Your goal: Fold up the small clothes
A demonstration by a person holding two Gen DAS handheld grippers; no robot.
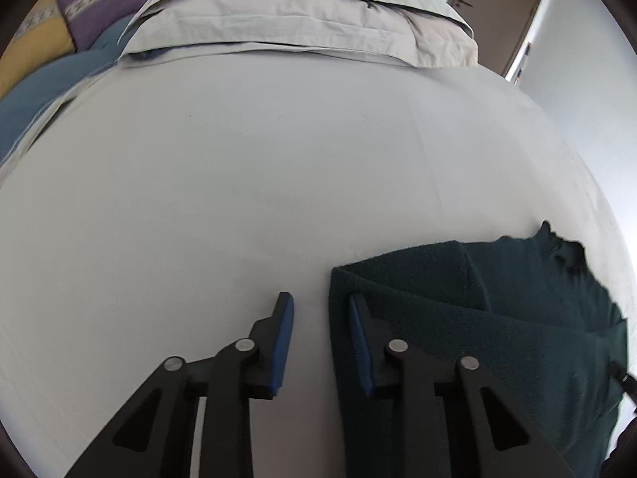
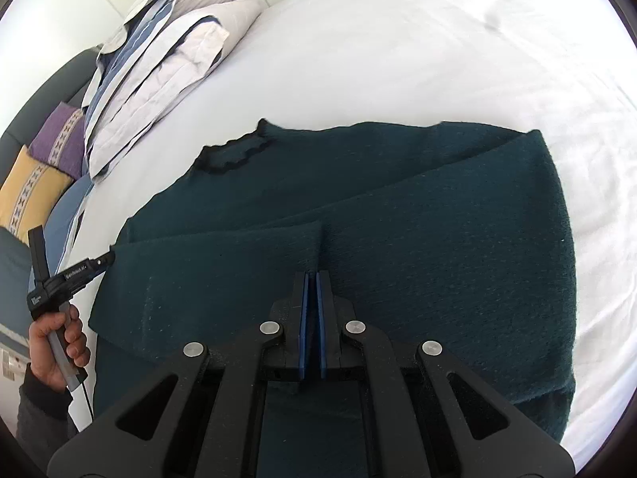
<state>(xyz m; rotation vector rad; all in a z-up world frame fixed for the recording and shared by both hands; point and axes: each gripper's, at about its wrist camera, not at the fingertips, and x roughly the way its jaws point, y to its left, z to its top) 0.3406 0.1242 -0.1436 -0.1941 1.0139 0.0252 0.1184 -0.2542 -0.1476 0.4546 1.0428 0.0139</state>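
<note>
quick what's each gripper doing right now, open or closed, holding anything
Left gripper: open, empty, straddling the sweater edge.
Right gripper: shut over the sweater; whether it pinches fabric cannot be told.

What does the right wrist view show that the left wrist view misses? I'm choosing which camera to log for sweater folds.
Only the right wrist view shows the sweater's neckline, the person's left hand and the shut right gripper over the knit. Only the left wrist view shows a door and the left gripper's open jaws at the sweater's edge. Both show the dark green sweater, white bed, stacked pillows and cushions.
</note>
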